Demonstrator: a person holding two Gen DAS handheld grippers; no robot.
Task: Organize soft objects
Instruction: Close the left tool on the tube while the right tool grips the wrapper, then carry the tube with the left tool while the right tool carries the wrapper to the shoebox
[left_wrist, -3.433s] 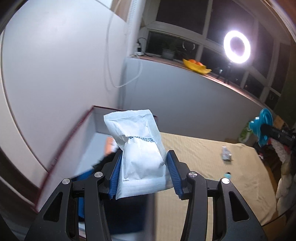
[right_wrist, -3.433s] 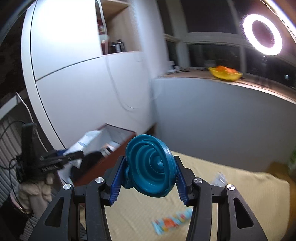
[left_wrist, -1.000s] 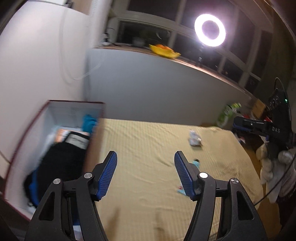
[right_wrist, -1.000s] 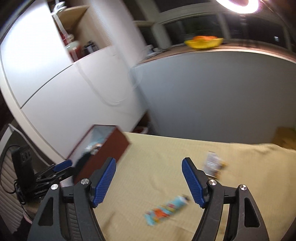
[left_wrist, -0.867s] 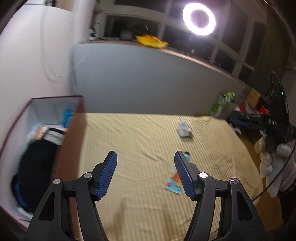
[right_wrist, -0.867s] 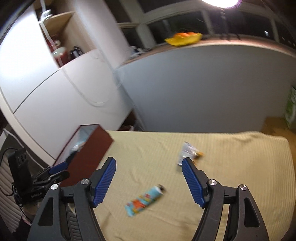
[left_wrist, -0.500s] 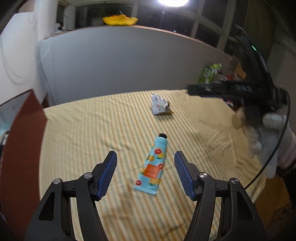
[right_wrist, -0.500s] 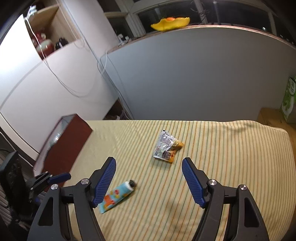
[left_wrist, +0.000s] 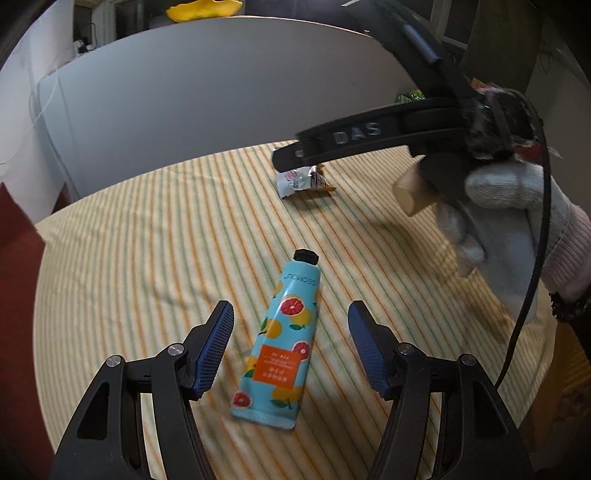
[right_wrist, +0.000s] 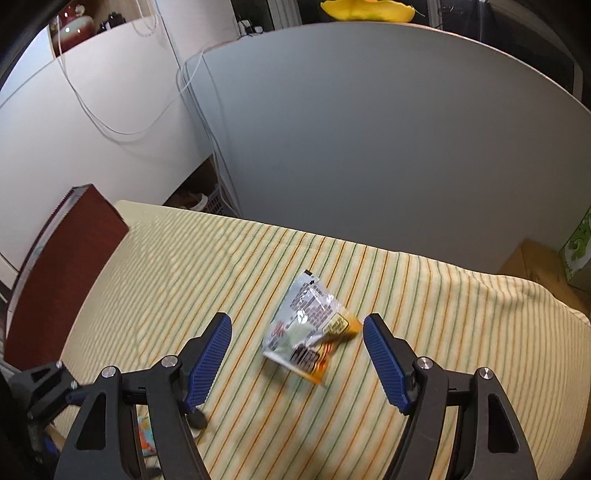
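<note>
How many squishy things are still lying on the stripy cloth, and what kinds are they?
Cream tube: 1
Snack packet: 1
Total: 2, both lying loose on the striped cloth.

Glossy plastic tube (left_wrist: 280, 347), crinkly shiny foil packet (right_wrist: 310, 332), matt striped cloth (right_wrist: 424, 314), ribbed blue pads (left_wrist: 216, 347).
</note>
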